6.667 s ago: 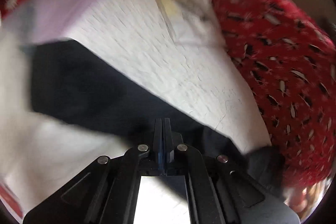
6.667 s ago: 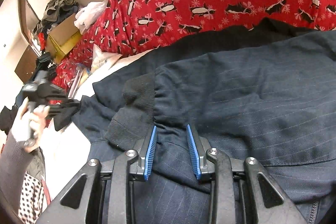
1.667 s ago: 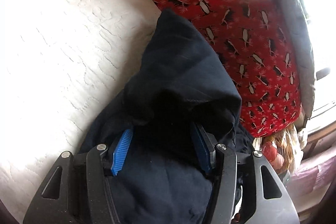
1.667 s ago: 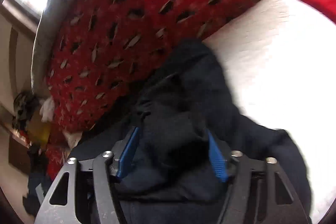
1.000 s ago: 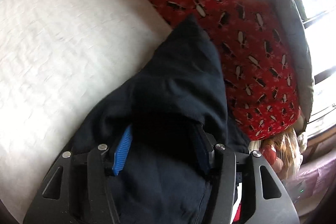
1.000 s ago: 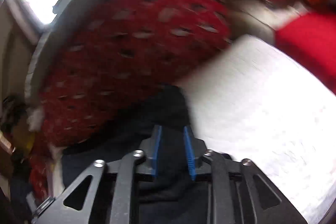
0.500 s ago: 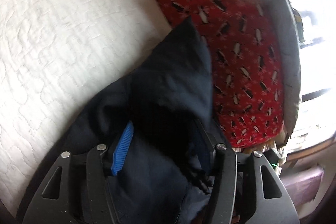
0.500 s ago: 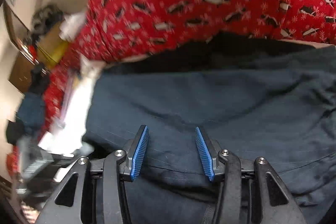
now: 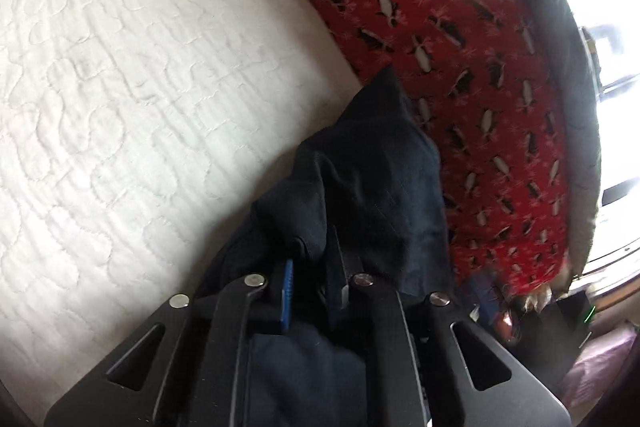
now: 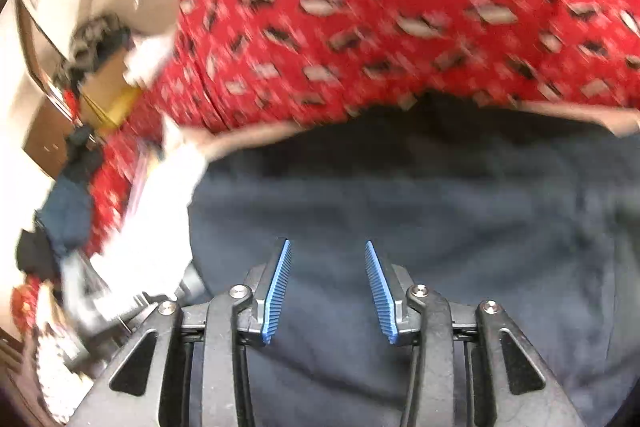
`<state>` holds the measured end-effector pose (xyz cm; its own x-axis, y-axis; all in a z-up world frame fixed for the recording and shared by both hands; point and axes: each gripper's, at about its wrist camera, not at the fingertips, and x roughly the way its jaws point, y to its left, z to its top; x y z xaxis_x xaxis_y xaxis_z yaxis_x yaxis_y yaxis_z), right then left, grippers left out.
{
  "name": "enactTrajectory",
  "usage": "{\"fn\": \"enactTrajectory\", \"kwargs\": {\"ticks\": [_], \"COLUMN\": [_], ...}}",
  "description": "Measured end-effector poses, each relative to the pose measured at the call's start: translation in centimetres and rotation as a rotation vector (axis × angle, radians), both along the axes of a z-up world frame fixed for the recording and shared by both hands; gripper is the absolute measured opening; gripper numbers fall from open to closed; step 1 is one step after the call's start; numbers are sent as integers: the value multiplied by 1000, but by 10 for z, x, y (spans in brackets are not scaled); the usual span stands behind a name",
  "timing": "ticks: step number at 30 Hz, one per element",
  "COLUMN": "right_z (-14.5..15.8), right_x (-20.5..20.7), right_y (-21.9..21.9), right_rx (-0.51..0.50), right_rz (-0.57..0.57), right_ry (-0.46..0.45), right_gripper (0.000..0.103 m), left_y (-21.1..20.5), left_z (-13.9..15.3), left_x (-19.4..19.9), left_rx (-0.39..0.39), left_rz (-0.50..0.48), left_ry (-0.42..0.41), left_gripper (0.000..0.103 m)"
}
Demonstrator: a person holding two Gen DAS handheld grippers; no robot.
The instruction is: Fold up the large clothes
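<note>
A dark navy pinstriped garment (image 9: pixel 380 179) lies bunched where the white quilted mattress (image 9: pixel 140 87) meets a red penguin-print blanket (image 9: pixel 460 47). In the left wrist view my left gripper (image 9: pixel 314 255) has its jaws closing, nearly together, with a fold of the navy cloth pinched between them. In the right wrist view the same garment (image 10: pixel 440 207) spreads flat and wide. My right gripper (image 10: pixel 326 247) hovers over it, jaws closing slightly but well apart, the blue pads (image 10: pixel 276 287) pressing on nothing.
The red blanket (image 10: pixel 380 7) rises behind the garment. At far left of the right wrist view are a cardboard box (image 10: pixel 108 95), piled clothes and a blurred grey tool. A bright window (image 9: pixel 600 7) and clutter lie right of the bed.
The left jaws have drawn together on a fold of navy cloth that sat loosely between them. The right gripper has swung from the bed's edge to above the spread garment.
</note>
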<state>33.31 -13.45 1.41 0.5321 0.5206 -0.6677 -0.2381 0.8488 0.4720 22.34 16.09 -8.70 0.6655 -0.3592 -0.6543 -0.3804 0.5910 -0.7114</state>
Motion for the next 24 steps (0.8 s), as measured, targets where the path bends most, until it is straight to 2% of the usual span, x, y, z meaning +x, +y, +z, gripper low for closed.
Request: {"fn": "enactTrajectory", "kwargs": {"ticks": [3,6,10,11,12,13,14,15,17,19,23,24], "right_z": [12,10,-2,-6,-10,-13,-11,-5,7,5,-12,-14], "right_x": [36,72,91,92,93,92,89,88,99,113,125,127], "right_y": [30,78,145,160,173,186,200,207,207,205,196,184], "right_rx": [48,81,-17,-70,-126,-184,-270,-295,-215,-178,-269,-226], "right_rz": [66,180,318,352,392,443,472,469,407,361,270,235], "right_ry": [10,75,112,115,118,118,74,20,-5,26,51,77], "right_gripper": [44,45,45,41,5,5,2,2,2,1,1,2], "left_y": [-3,-4,-1,-2,-3,-4,-5,-6,-6,-6,-9,-9], "left_z": [3,2,-2,-1,-1,0,0,0,-2,-4,1,3], "left_x": [-5,-9,-6,-5,-5,-6,-6,-7,-6,-6,-10,-13], "left_rx": [33,29,13,22,27,33,41,51,60,55,74,62], "left_rz": [-6,-19,-22,-24,-25,-27,-27,-29,-30,-29,-27,-21], "left_ry": [1,-3,2,3,4,5,6,11,21,31,37,34], "left_gripper": [9,9,9,9,9,9,9,9,9,9,9,9]}}
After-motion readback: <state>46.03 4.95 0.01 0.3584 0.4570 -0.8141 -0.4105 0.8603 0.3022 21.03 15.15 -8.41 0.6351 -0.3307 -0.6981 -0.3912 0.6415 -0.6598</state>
